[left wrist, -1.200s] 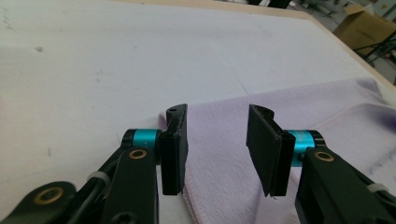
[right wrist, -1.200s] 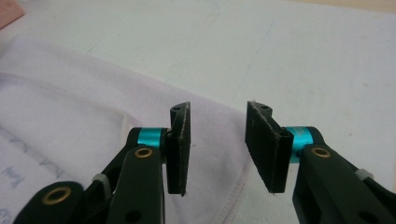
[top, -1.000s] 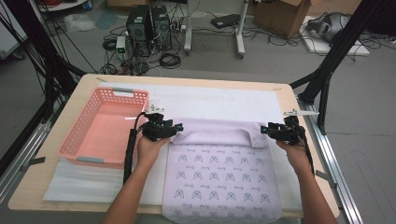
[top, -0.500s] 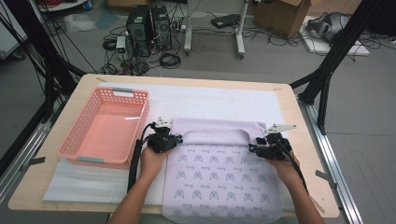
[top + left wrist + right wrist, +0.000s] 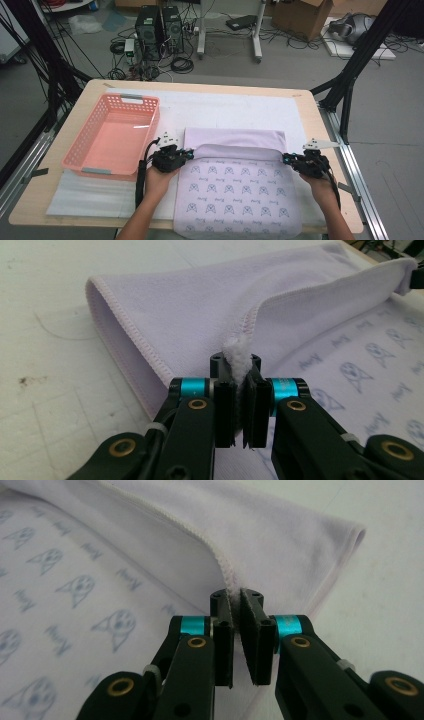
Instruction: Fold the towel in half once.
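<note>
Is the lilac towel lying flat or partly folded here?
Partly folded: the towel's far edge is turned back over the printed side, with left gripper and right gripper pinching its corners.

My left gripper (image 5: 187,154) is sitting just right of the pink basket (image 5: 112,137), whose wall is blocking any sweep to the left. Ahead of both hands, the white mat (image 5: 225,107) is lying bare up to the bench's (image 5: 200,86) far edge, giving open passage forward. Between my grippers the folded towel (image 5: 235,187) is lying low and flat, hindering nothing. My right gripper (image 5: 286,159) is working near the bench's right edge, with only a narrow strip of room beside it.
</note>
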The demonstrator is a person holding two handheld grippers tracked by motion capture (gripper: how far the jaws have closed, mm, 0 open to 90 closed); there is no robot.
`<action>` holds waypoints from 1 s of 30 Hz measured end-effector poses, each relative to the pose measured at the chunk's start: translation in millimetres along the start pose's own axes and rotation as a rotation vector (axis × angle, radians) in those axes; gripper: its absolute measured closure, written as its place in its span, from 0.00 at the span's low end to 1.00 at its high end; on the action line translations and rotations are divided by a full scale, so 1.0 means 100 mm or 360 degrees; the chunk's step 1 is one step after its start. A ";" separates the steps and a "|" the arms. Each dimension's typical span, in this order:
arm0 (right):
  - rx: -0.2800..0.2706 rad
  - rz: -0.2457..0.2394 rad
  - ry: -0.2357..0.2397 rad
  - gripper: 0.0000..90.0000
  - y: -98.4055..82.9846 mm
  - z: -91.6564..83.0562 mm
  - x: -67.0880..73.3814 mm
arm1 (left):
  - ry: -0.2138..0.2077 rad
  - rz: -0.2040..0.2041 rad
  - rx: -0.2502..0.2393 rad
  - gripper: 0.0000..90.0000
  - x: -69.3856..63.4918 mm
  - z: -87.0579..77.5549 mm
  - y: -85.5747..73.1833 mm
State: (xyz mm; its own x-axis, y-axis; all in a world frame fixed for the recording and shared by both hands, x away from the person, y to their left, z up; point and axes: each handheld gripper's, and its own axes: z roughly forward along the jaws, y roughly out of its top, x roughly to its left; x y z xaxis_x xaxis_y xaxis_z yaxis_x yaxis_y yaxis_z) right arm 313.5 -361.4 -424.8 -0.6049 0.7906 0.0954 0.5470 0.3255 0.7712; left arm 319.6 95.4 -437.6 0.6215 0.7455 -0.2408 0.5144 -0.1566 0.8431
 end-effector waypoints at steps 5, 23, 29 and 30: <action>-0.0012 0.0034 0.0057 0.99 -0.20 -0.16 0.00 | -0.0031 0.0023 -0.0009 0.94 -0.07 -0.12 -0.15; 0.0037 0.0103 -0.0154 0.88 -0.31 0.02 0.24 | -0.0018 -0.0033 -0.0043 0.61 -0.16 -0.20 -0.31; 0.0030 0.0091 -0.0120 0.95 -0.34 -0.07 0.24 | -0.0015 0.0028 -0.0001 0.66 -0.23 -0.20 -0.33; 0.0018 0.0091 -0.0108 0.95 -0.35 -0.09 0.24 | -0.0015 0.0040 0.0010 0.72 -0.23 -0.19 -0.33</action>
State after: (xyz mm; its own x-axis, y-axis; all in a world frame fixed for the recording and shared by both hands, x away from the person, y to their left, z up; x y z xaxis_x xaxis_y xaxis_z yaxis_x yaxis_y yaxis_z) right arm 274.5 -358.3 -443.2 -0.5322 0.8412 0.0962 0.5862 0.2841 0.7587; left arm 277.0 96.1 -450.4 0.6398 0.7352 -0.2240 0.5023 -0.1795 0.8459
